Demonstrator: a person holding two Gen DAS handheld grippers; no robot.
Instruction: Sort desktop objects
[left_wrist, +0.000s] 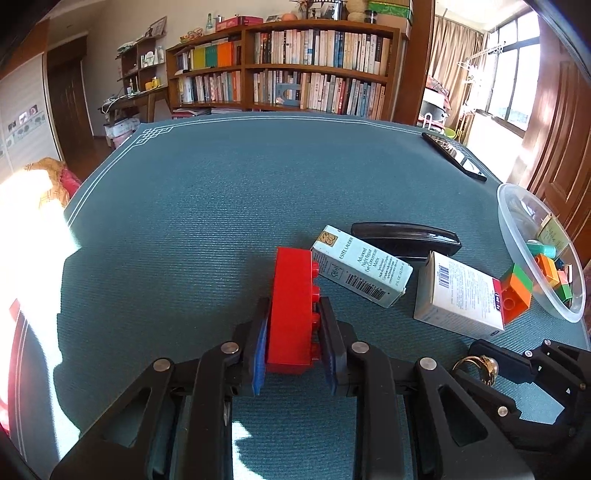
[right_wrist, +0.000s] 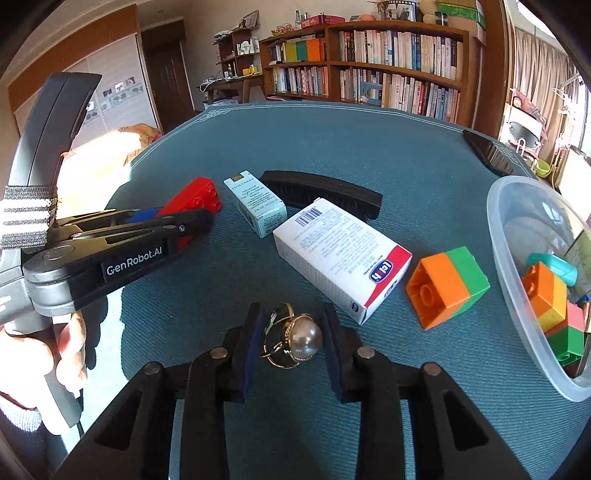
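Note:
My left gripper (left_wrist: 293, 306) is shut on a long red brick (left_wrist: 291, 288) that lies on the blue-green table mat; the right wrist view shows that gripper (right_wrist: 192, 221) from the side, with the red brick (right_wrist: 199, 194) sticking out. A gold ring with a pearl (right_wrist: 299, 338) lies on the mat between the pads of my right gripper (right_wrist: 291, 310), which touch it on both sides. An orange-and-green block (right_wrist: 448, 286) lies to the right, beside a clear plastic bowl (right_wrist: 498, 229) that holds several coloured blocks.
A white carton (right_wrist: 340, 251), a pale blue cosmetics box (right_wrist: 258, 206) and a black brush (right_wrist: 325, 190) lie in the middle of the mat. A dark phone (right_wrist: 487, 153) rests at the far right edge. A hand (right_wrist: 70, 343) holds the left gripper's handle.

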